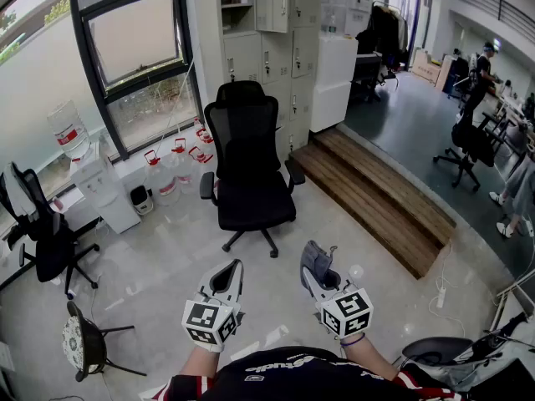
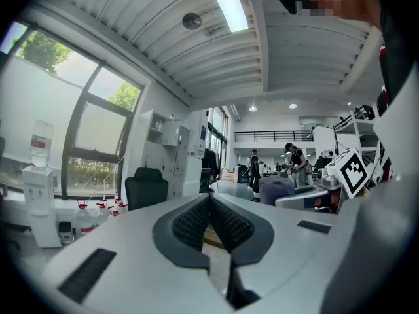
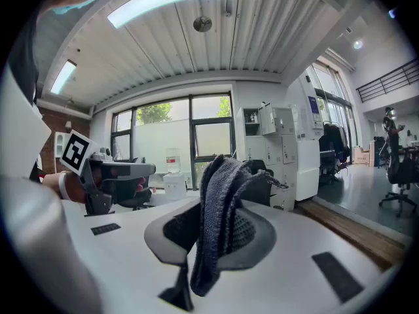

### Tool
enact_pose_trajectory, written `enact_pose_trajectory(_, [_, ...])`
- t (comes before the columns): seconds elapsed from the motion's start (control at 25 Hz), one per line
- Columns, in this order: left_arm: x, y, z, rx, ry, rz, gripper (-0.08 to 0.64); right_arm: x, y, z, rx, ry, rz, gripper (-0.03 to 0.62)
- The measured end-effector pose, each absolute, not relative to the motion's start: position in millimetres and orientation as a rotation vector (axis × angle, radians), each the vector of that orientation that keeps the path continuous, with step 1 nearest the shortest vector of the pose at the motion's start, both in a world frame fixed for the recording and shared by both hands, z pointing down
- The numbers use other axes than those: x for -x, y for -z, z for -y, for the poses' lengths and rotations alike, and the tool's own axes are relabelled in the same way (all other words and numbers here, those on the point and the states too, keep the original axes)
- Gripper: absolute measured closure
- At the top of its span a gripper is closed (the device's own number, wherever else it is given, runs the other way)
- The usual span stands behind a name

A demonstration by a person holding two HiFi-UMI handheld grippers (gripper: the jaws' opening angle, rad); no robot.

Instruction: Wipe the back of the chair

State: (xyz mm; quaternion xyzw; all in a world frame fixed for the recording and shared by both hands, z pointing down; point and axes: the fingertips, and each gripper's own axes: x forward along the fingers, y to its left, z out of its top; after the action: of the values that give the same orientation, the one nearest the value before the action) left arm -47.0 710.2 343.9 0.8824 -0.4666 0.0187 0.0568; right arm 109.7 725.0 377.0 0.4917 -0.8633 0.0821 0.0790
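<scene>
Head view and both gripper views, wiping not yet begun. The chair stands on the floor near its far edge, just before the lockers, well apart from both grippers. The right gripper is clamped on a grey cloth, which hangs folded over its tips, presumably carried ready for the wipe. The left gripper is closed with nothing between its pads, apparently free to steady the chair. The seat faces the person, so the rear face of the backrest is turned to the lockers and hidden. The cloth covers the right gripper's pads and most of the chair in that gripper's view.
</scene>
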Motion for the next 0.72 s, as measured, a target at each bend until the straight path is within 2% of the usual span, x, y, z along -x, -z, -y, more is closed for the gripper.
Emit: enact_pose_trajectory(0.72, [40,-346,-697,-2.616,0.082,1.384,0.535,-120,-381,-705,-1.477,-0.224,2.576,0.518])
